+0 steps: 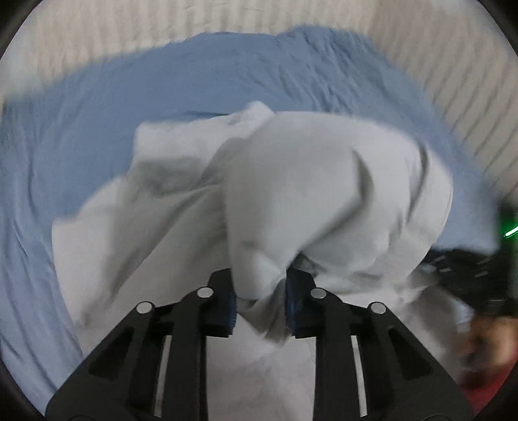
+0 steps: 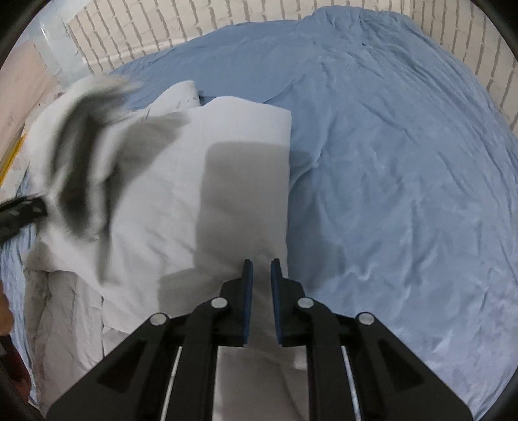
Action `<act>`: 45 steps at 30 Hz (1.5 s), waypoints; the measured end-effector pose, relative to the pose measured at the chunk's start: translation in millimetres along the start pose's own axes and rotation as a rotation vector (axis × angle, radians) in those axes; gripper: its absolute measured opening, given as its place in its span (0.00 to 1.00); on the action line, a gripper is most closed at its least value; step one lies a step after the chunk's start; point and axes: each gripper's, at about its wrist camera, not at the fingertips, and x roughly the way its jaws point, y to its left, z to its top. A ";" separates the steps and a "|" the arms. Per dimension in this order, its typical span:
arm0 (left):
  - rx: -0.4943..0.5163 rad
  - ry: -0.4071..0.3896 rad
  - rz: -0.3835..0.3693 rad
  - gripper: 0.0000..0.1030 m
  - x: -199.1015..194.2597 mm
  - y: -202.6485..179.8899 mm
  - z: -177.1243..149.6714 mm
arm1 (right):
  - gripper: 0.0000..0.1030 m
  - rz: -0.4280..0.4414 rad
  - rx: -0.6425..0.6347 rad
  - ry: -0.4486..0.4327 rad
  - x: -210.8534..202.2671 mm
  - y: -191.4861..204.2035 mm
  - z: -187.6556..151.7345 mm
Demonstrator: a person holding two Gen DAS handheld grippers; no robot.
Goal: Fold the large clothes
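Observation:
A large white garment (image 1: 307, 181) lies bunched on a blue bed sheet (image 1: 81, 129). My left gripper (image 1: 260, 285) is shut on a fold of the white garment, which drapes up and over its blue pads. In the right wrist view the same garment (image 2: 194, 181) lies partly folded on the left of the sheet (image 2: 404, 162), its right edge straight. My right gripper (image 2: 261, 272) hovers over the garment's near right edge with its jaws a small gap apart and nothing between them. The left gripper (image 2: 19, 213) shows blurred at the left, lifting cloth.
A white brick wall (image 2: 162, 29) runs behind the bed. The sheet is wrinkled and bare to the right of the garment. The right gripper (image 1: 466, 275) and a person in red (image 1: 485, 366) show blurred at the right of the left wrist view.

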 end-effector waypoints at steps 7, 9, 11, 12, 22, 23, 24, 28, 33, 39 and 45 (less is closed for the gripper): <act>-0.215 0.003 0.163 0.76 -61.2 159.3 -69.8 | 0.12 0.016 -0.030 -0.033 -8.7 18.4 2.9; -0.227 0.007 0.194 0.78 -75.5 181.8 -84.8 | 0.13 0.012 -0.039 -0.048 -10.4 24.2 4.2; -0.258 -0.015 0.200 0.82 -91.1 195.9 -94.7 | 0.13 0.027 -0.041 -0.049 -9.9 28.8 6.3; -0.260 -0.034 0.215 0.83 -99.4 203.2 -96.5 | 0.13 0.023 -0.046 -0.048 -10.5 31.2 5.7; -0.206 -0.017 0.100 0.94 -64.1 151.1 -70.8 | 0.20 -0.010 -0.089 -0.046 -14.2 49.7 9.9; -0.208 0.005 0.094 0.93 -53.8 147.8 -73.7 | 0.20 -0.012 -0.093 -0.045 -13.5 51.2 9.8; -0.208 0.032 0.086 0.83 -38.4 142.0 -71.9 | 0.20 -0.013 -0.097 -0.043 -12.8 52.1 10.1; -0.195 0.030 0.103 0.44 -38.1 130.4 -62.3 | 0.20 -0.024 -0.107 -0.047 -15.3 53.9 9.8; -0.124 0.106 0.139 0.10 -76.3 147.7 -54.5 | 0.20 -0.042 -0.118 -0.048 -15.3 50.0 9.5; -0.039 0.174 0.274 0.20 -84.6 174.1 -88.2 | 0.20 -0.037 -0.101 -0.045 -9.9 45.2 4.7; -0.059 -0.070 0.326 0.69 -129.9 142.3 -71.8 | 0.20 -0.016 -0.066 -0.063 -9.4 43.5 20.0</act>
